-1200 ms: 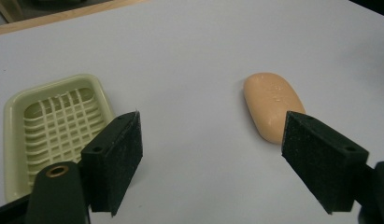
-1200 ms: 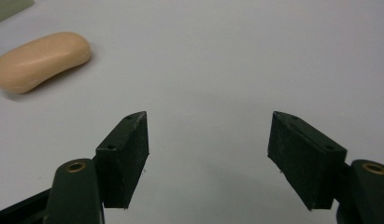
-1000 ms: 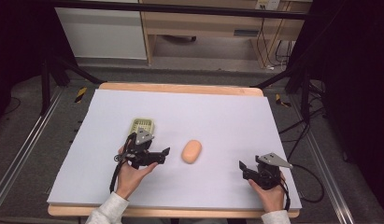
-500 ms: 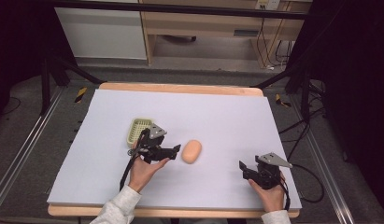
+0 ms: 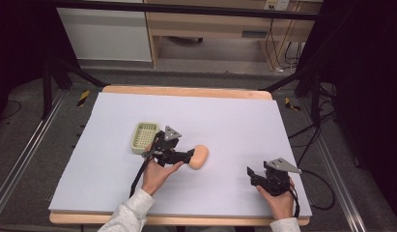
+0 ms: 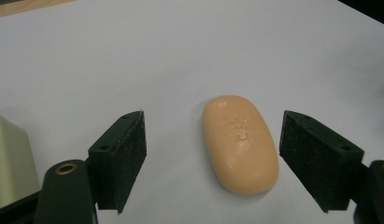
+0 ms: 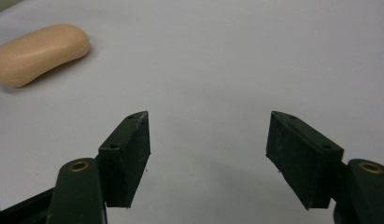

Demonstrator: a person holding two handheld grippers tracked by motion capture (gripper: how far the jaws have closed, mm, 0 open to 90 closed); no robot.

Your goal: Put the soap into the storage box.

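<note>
Left hand-held gripper (image 6: 213, 158), jaws wide, straddles the soap (image 6: 239, 143) without touching; right hand-held gripper (image 7: 208, 158) rests open, empty, near the desk's (image 5: 234, 116) front right corner.

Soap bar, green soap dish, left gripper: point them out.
soap bar (image 6: 240, 142): left gripper view, middle of its embossed top.
green soap dish (image 5: 143, 135): high view, its slotted floor.
left gripper (image 5: 192, 155): high view, between its fingertips, beside the bar.

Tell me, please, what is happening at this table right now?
A person holds a tool in each hand. The left tool is open, its pads either side of the peach soap bar without touching it. A pale green soap tray sits behind it. The right tool is open over the bare white mat.
</note>
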